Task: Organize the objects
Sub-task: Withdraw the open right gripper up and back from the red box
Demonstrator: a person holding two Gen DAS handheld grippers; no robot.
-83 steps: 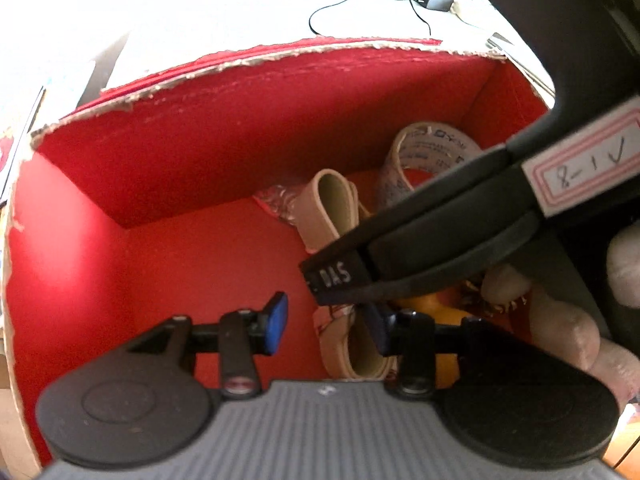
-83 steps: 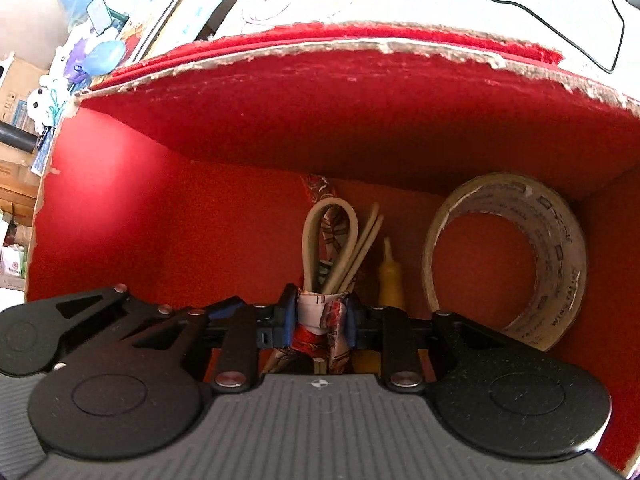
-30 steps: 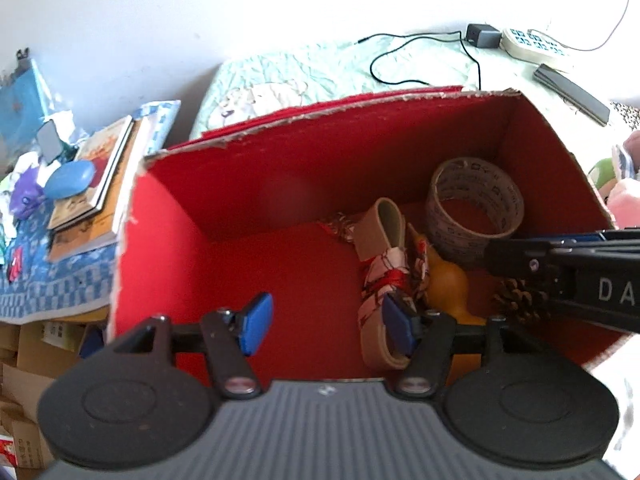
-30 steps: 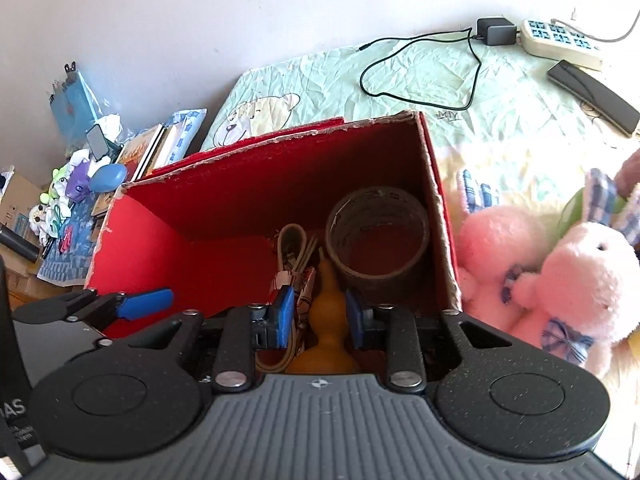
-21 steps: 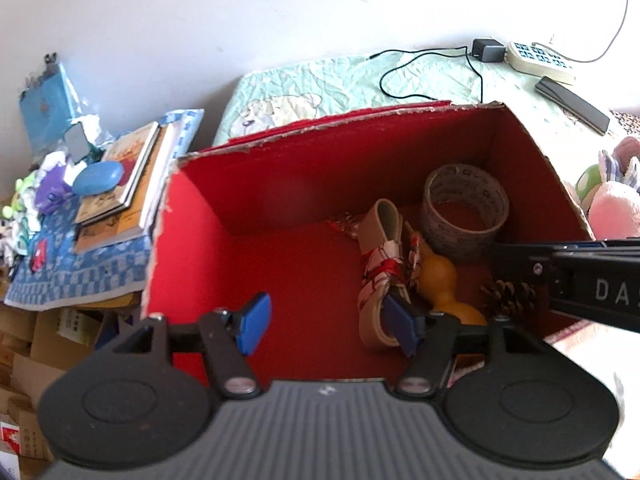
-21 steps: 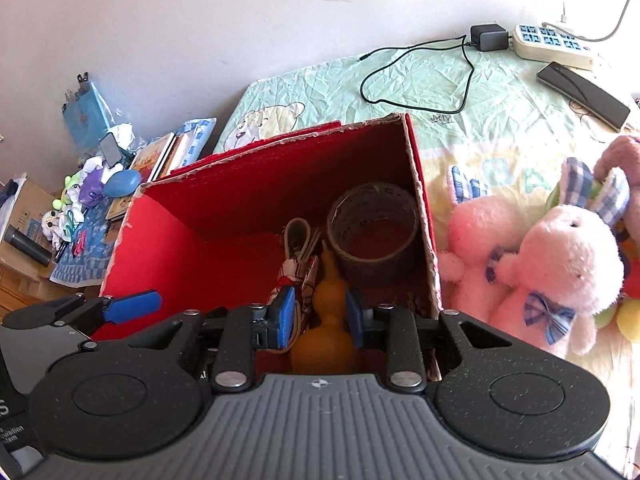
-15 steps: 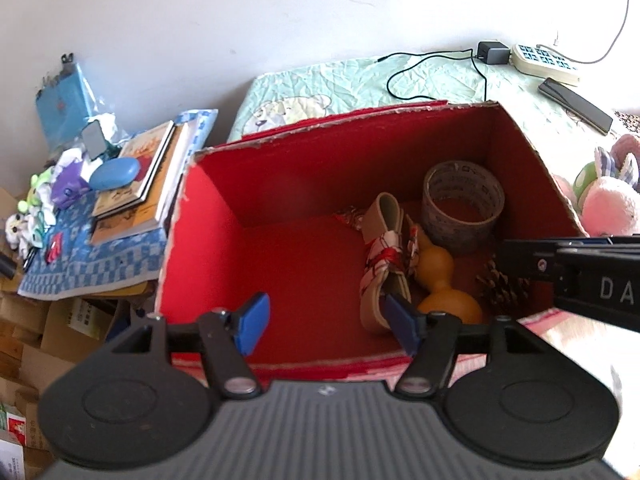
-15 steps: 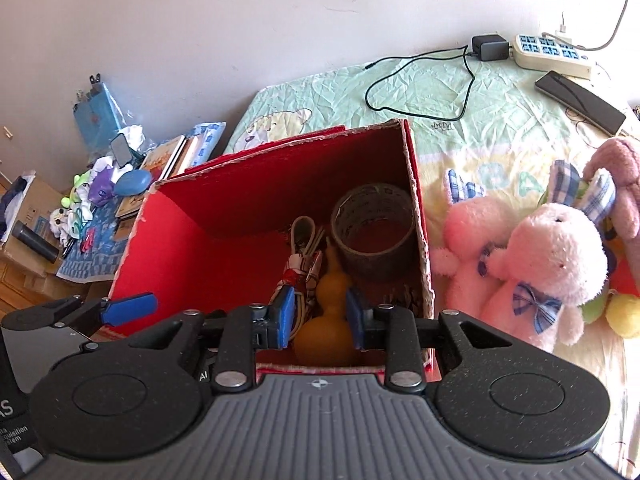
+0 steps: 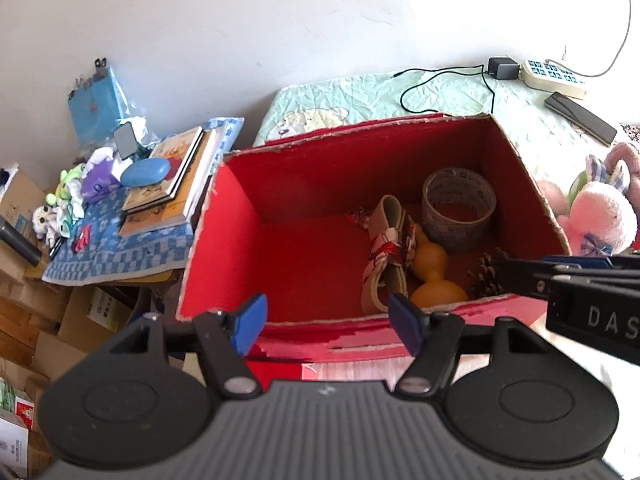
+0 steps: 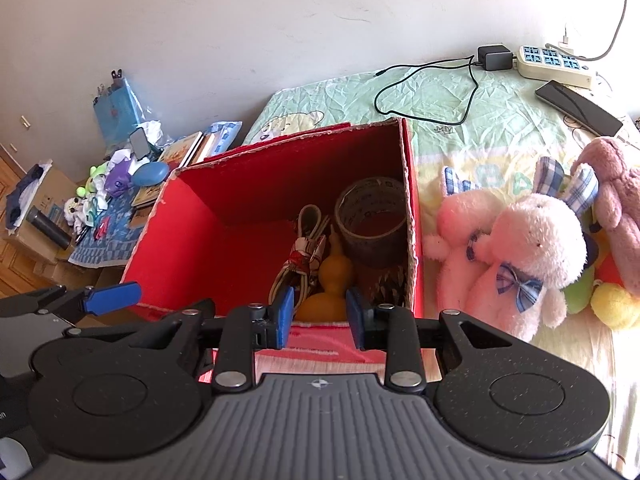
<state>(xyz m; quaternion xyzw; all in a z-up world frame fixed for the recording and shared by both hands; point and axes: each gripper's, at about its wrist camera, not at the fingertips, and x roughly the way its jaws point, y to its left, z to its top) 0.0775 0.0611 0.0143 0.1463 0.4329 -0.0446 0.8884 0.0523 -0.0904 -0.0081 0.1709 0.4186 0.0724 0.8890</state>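
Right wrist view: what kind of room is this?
Likely a bedroom: the red box sits on a bed with a cartoon-bear sheet, plush rabbits lie beside it, and a cluttered side table stands against the wall.

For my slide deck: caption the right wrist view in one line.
Open right gripper above red box holding tape roll, gourd, pine cone.

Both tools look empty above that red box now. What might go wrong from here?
The right tool hangs low over the red box's near wall and might catch it. The pink plush rabbit leans close to the box; a grab could drag its neighbours. The tape roll stands on edge and may roll.
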